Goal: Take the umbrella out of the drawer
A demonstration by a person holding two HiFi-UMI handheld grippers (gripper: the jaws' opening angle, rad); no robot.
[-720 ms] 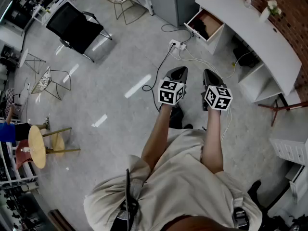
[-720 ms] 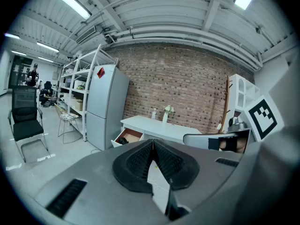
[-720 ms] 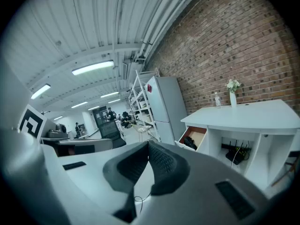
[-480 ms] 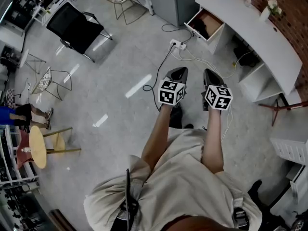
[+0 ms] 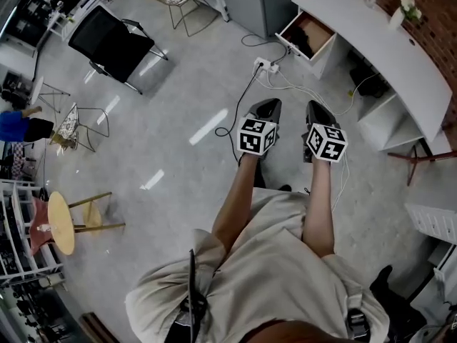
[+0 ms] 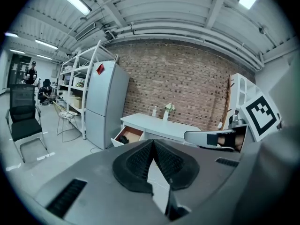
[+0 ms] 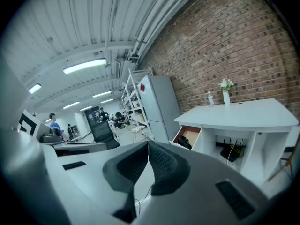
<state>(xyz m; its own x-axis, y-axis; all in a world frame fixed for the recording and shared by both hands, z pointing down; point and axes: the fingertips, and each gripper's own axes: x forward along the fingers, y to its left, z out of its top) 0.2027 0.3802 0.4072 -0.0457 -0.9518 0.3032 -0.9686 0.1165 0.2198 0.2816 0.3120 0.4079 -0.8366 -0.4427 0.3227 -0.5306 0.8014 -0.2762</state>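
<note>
An open drawer [image 5: 305,37] juts from the left end of a white desk [image 5: 378,41] by the brick wall. A dark bundle, likely the umbrella [image 5: 300,42], lies inside it. The drawer [image 6: 128,135] and that dark bundle [image 6: 123,139] also show in the left gripper view, and in the right gripper view the drawer [image 7: 188,136] holds the same bundle [image 7: 184,142]. My left gripper [image 5: 272,103] and right gripper [image 5: 313,106] are side by side over the floor, well short of the drawer. Both point toward it. Each is shut with nothing between the pads [image 6: 153,141] [image 7: 148,144].
A power strip [image 5: 263,66] with cables lies on the floor between me and the drawer. A grey fridge [image 5: 260,2] stands left of the desk. A black office chair [image 5: 114,41], wire chairs and a round wooden stool [image 5: 61,224] are to the left. A person in blue [image 5: 18,127] stands far left.
The grippers keep their pose and stay shut. The view has shifted slightly toward the desk. The person in blue at the left edge has moved up the picture.
</note>
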